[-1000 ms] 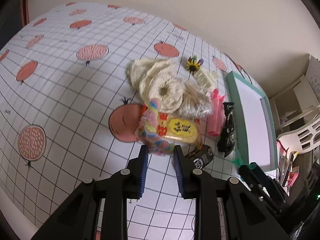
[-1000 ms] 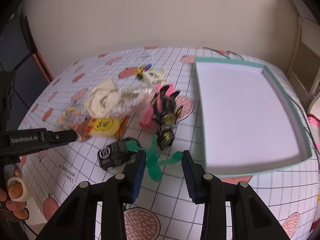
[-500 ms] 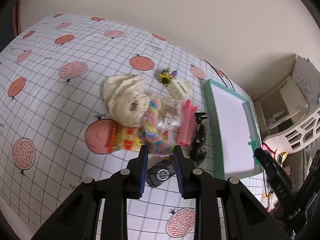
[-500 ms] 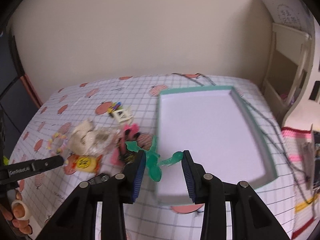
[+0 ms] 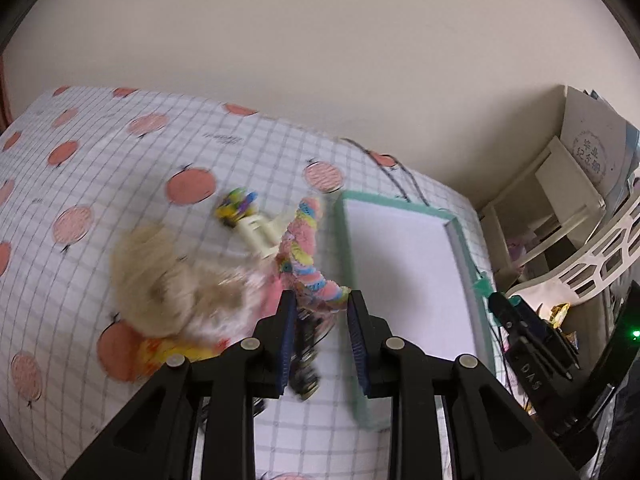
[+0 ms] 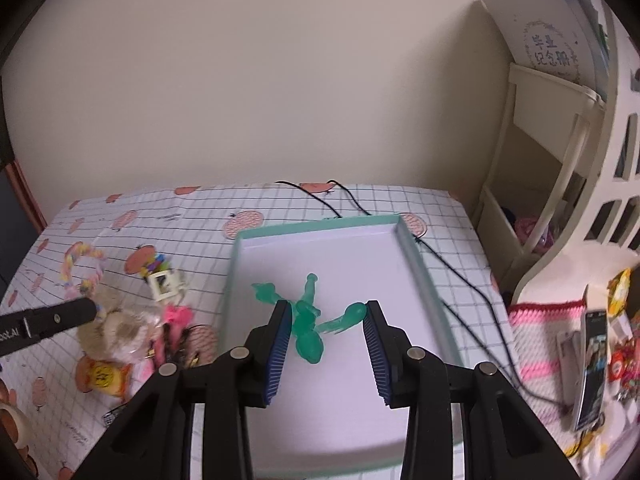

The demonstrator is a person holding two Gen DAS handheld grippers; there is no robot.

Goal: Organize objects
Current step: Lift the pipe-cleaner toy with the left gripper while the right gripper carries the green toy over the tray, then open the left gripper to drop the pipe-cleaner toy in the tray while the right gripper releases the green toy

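My left gripper (image 5: 320, 320) is shut on a pastel rope ring (image 5: 304, 248), held up above the pile just left of the mint-rimmed white tray (image 5: 345, 240). In the right wrist view the same ring (image 6: 82, 256) hangs at the left gripper's black tip. My right gripper (image 6: 326, 320) is shut on a green plastic figure (image 6: 308, 320), held over the tray's (image 6: 416, 256) white floor. The pile on the tablecloth holds a cream knitted piece (image 6: 116, 328), a yellow snack packet (image 6: 100, 374), a pink bow clip (image 6: 176, 316) and a white toy with a flower (image 6: 164, 280).
A black cable (image 6: 460, 280) runs past the tray's right side. White shelving (image 6: 540, 184) stands at the right, with a pink knitted mat (image 6: 536, 320) and a phone (image 6: 592, 364) below it. A dark toy (image 5: 304, 376) lies under my left gripper.
The left gripper has lifted the rope ring off the pile and carried it right, towards the tray. The right gripper has carried the green figure from the tablecloth to over the tray.
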